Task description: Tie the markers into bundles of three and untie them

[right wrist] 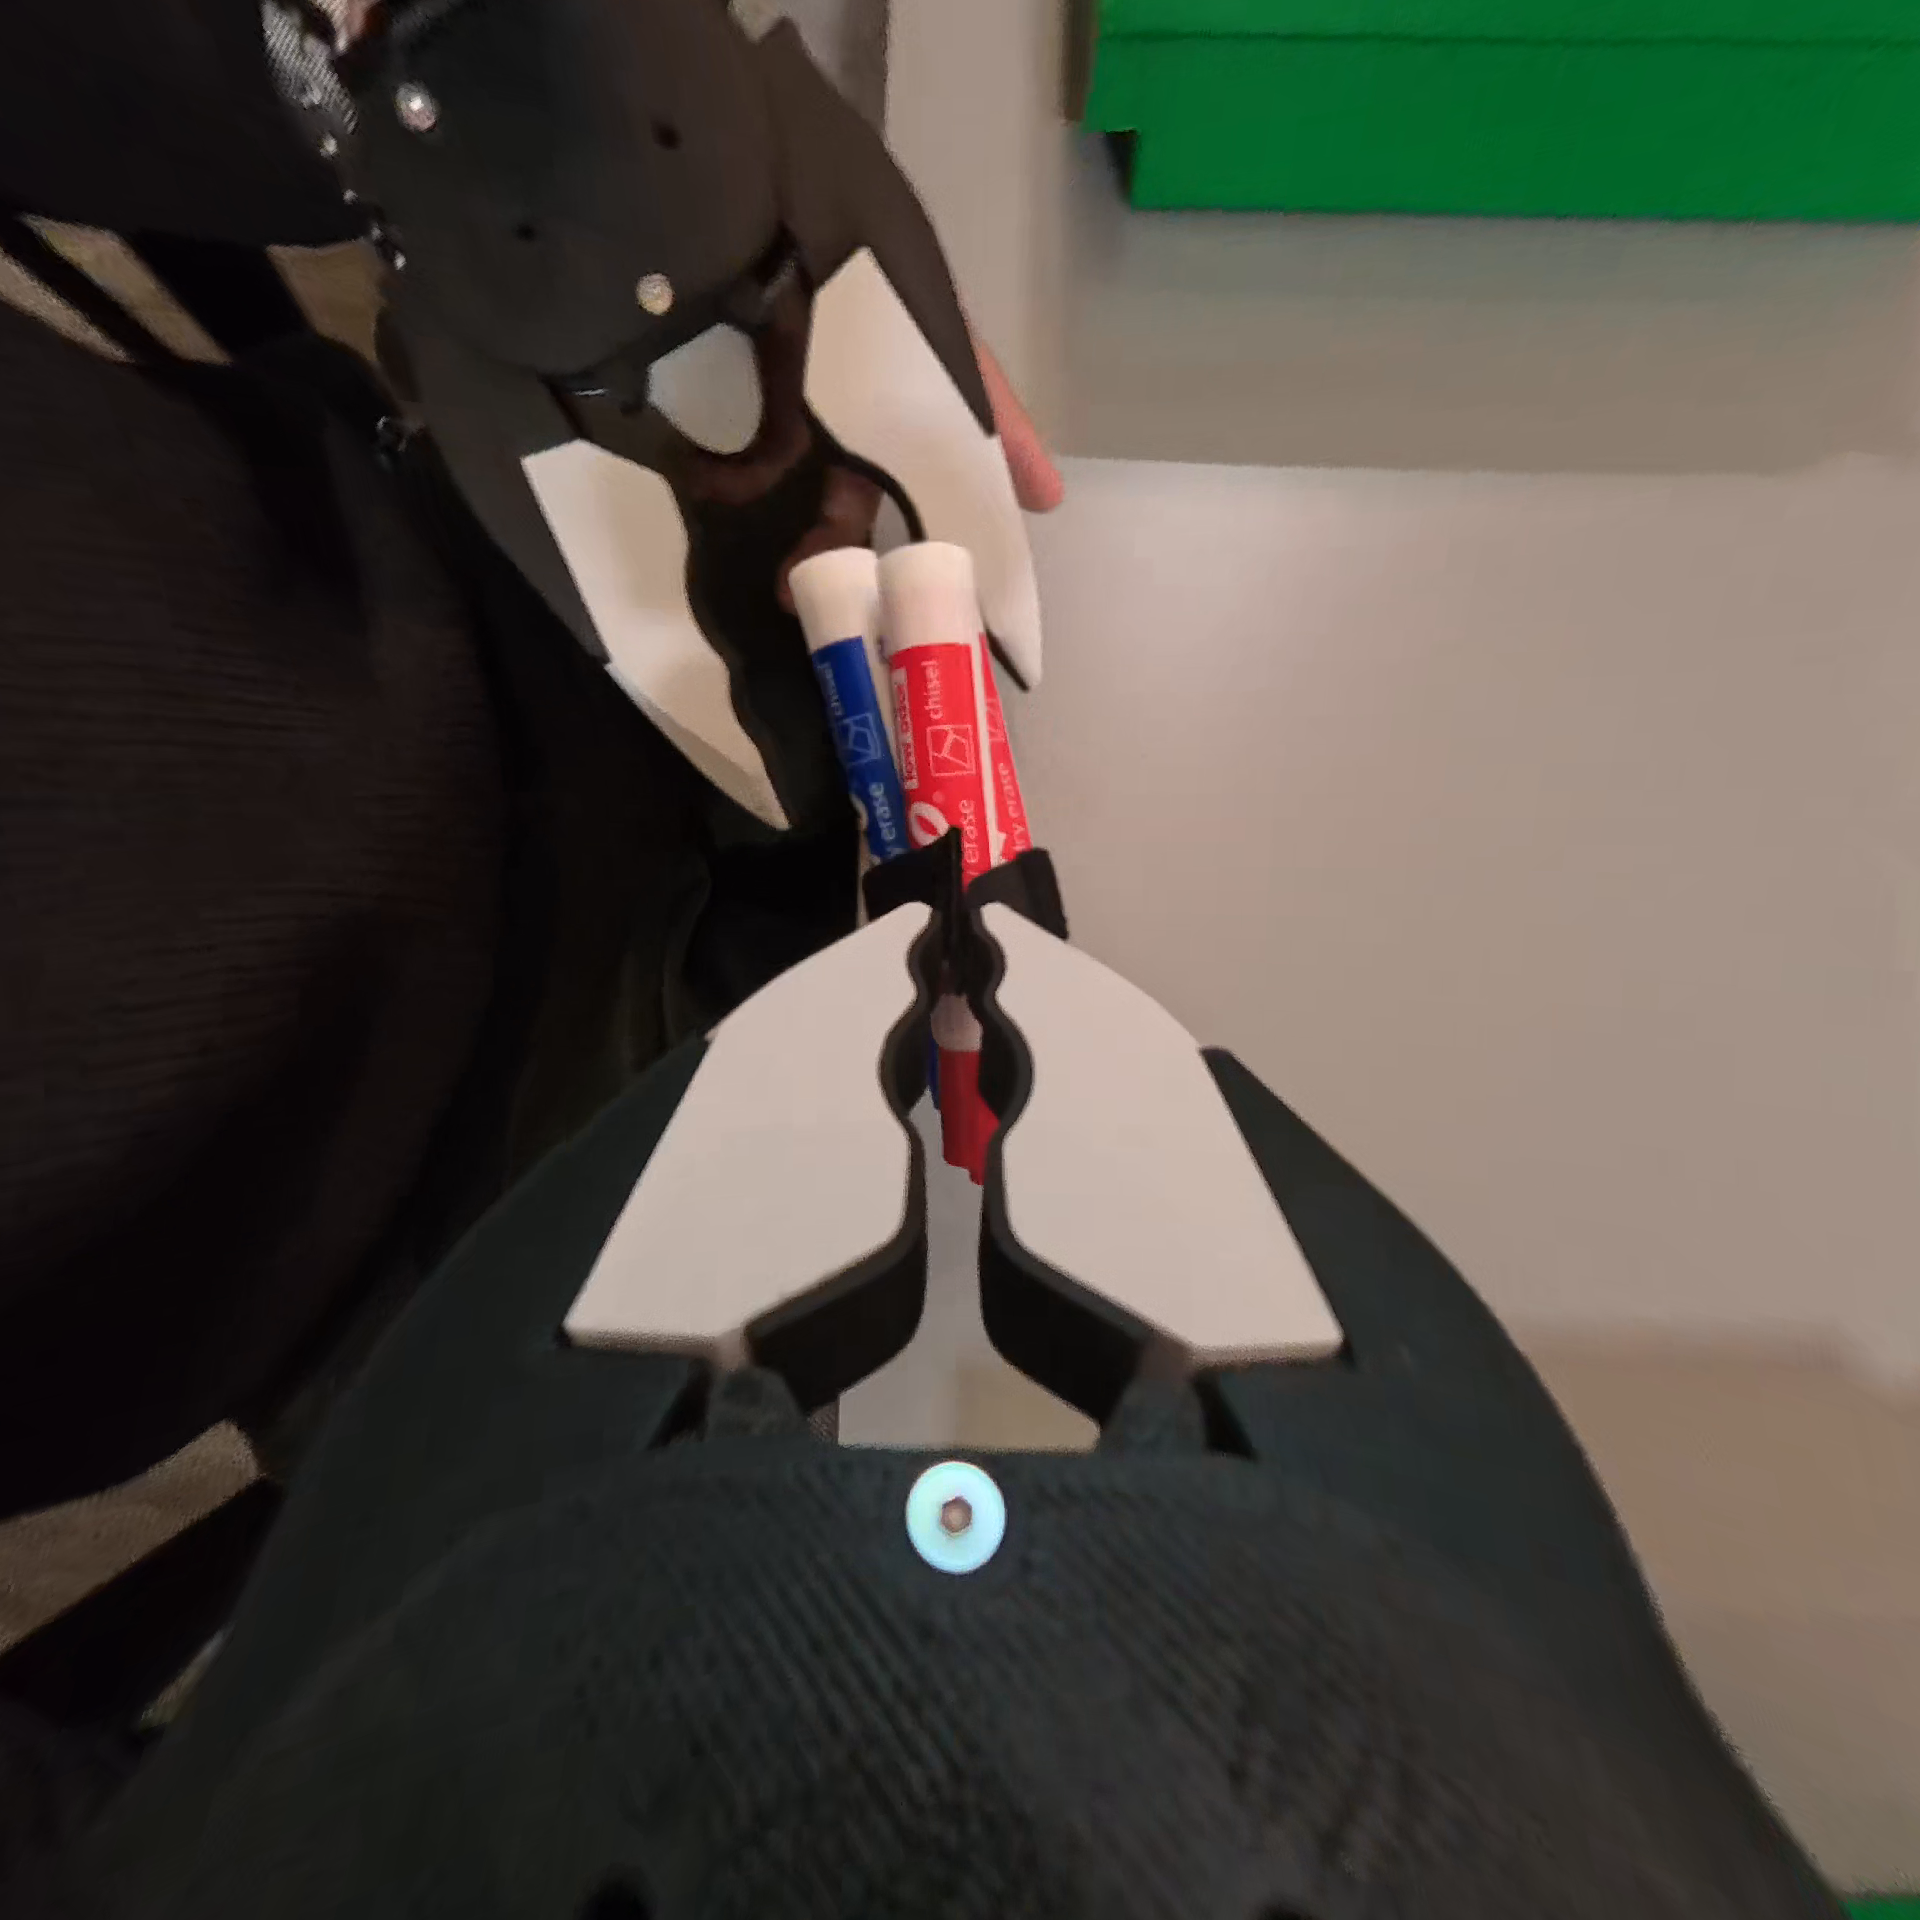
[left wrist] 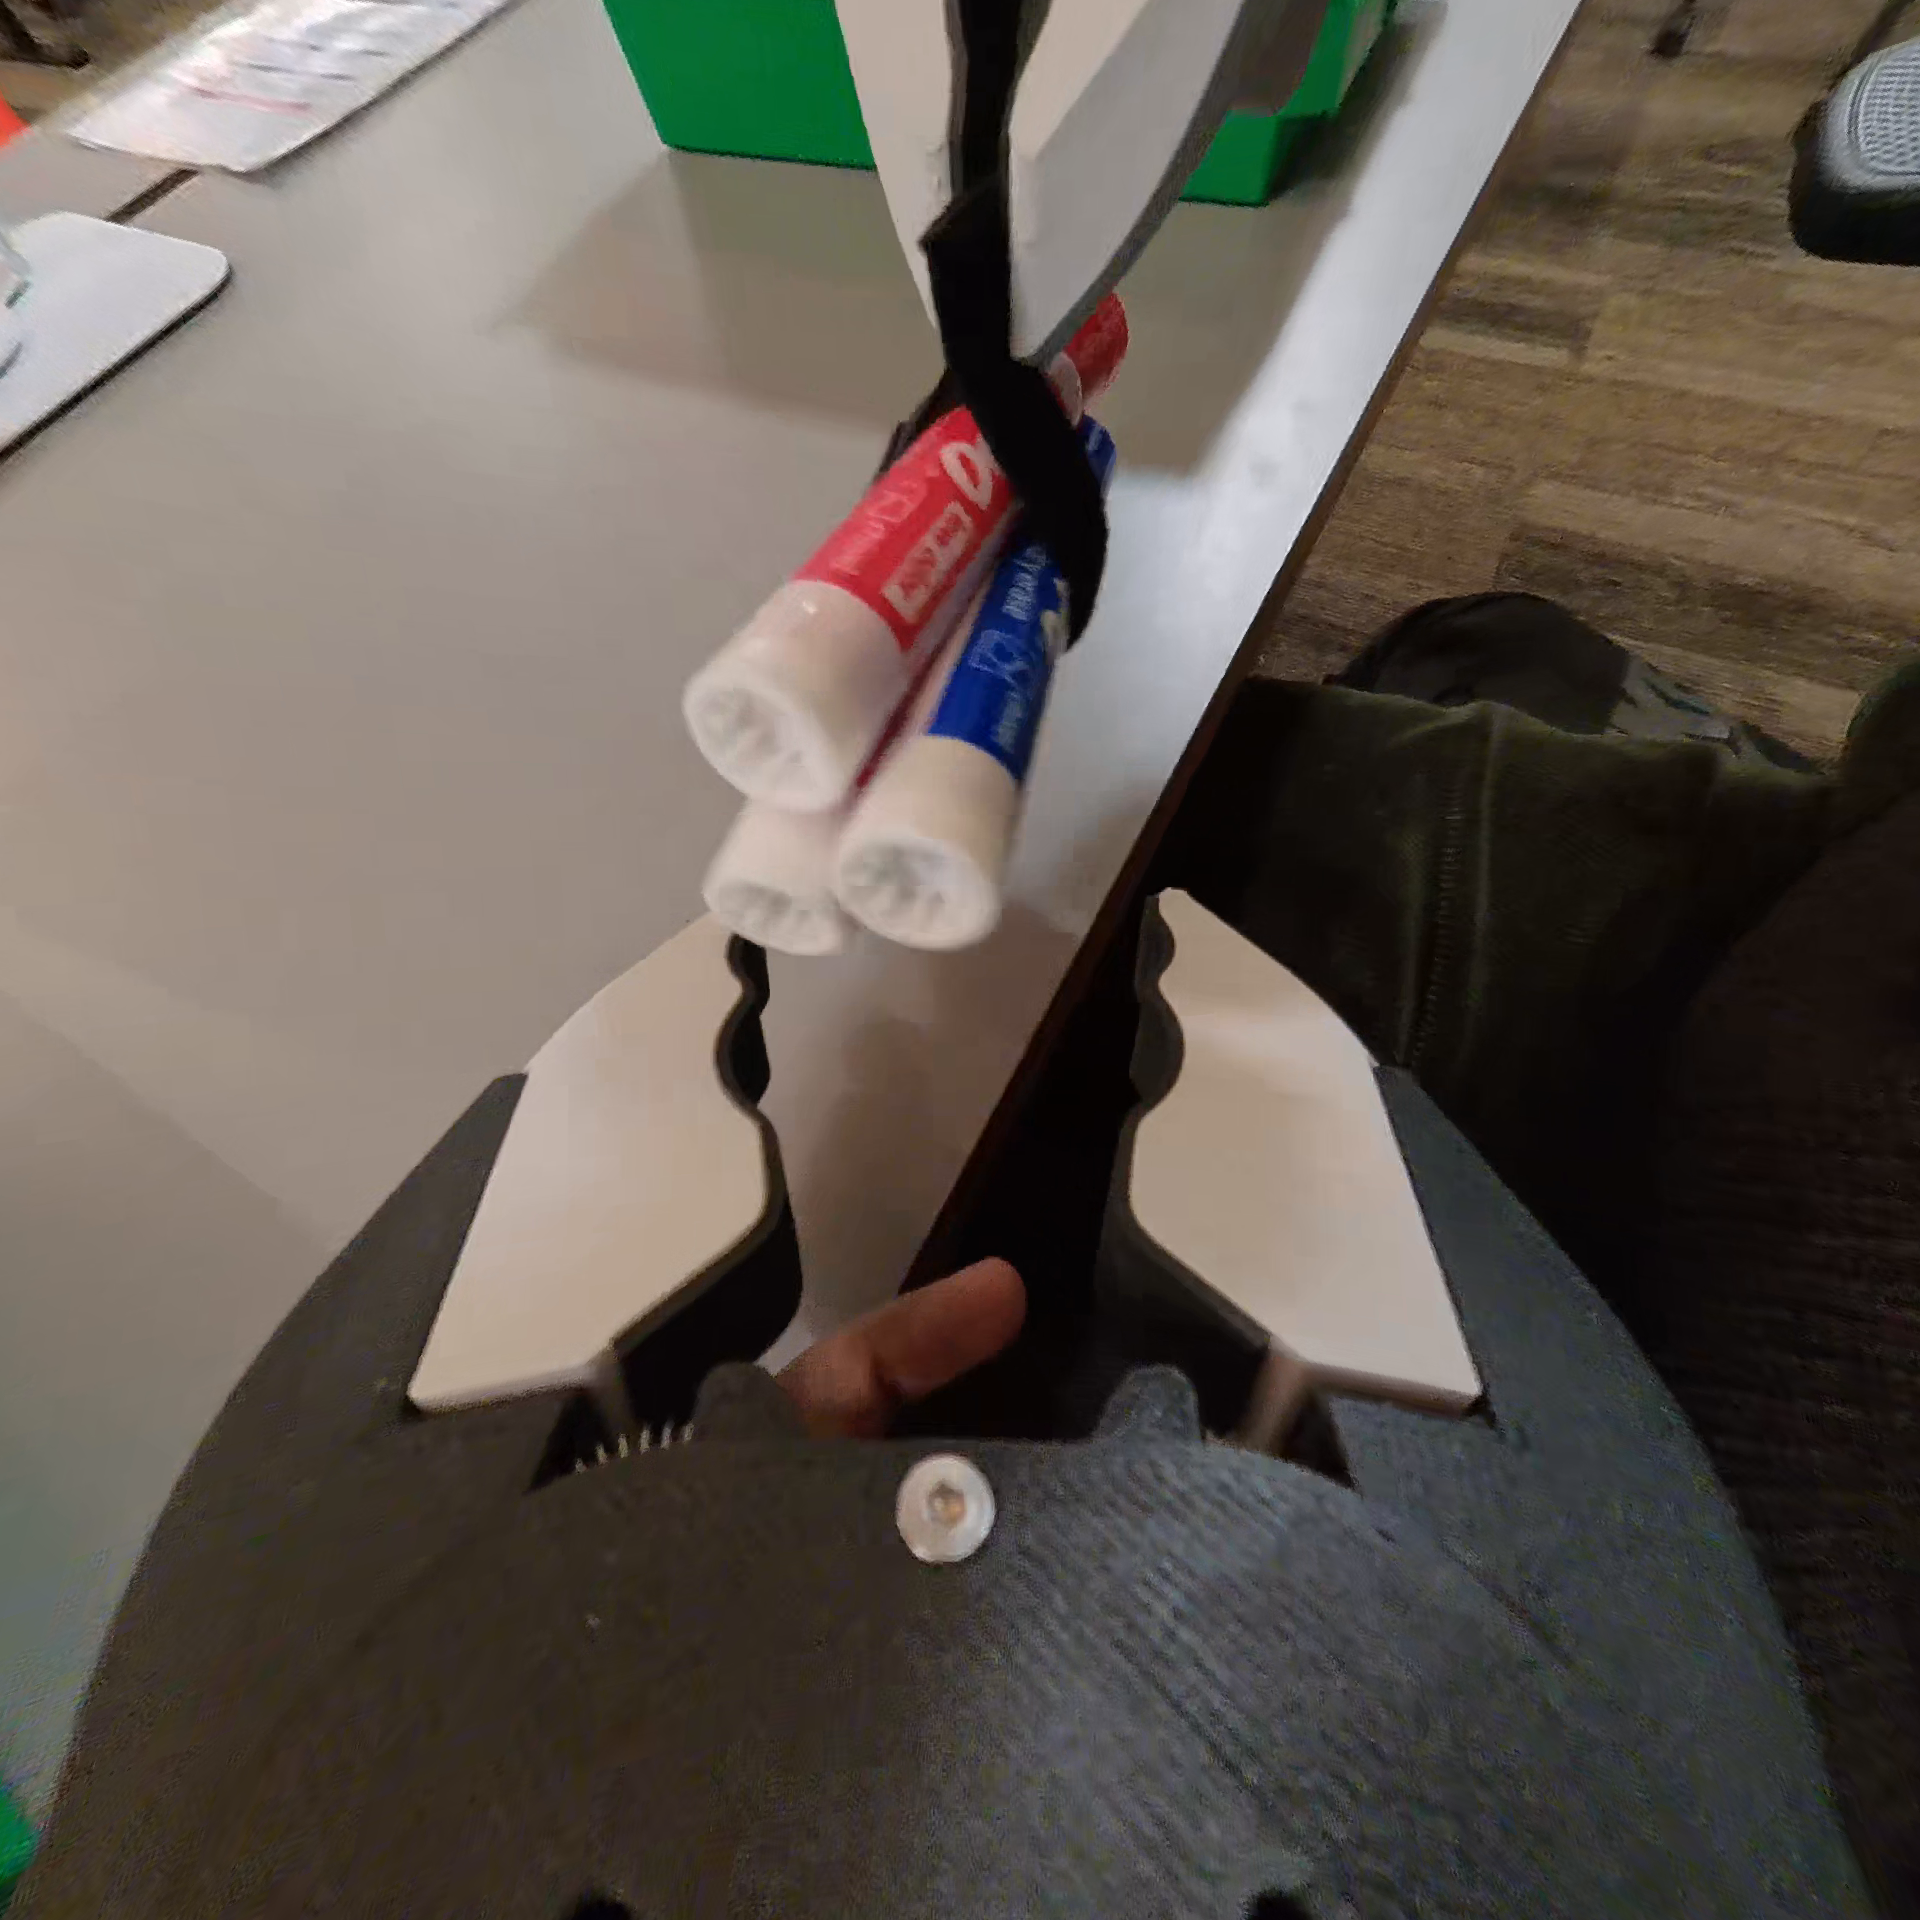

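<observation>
Spread wide, the left claw held nothing; its white fingers hung just short of the marker bundle, one over the desk and the other past the desk's edge. Behind the fingers a person's fingertip showed. Three markers made up the bundle, two with red labels and one with blue, their white butt ends turned toward the left wrist camera. A black strap was wound around their middle, and its free end rose to the right claw, which was pressed together on the strap and so carried the bundle in the air above the desk's near edge (motion blur softened both views). Farther off on the desk stood a green box, with a laminated sheet well to its left. Dark trousers and wooden floor lay beyond the edge.
</observation>
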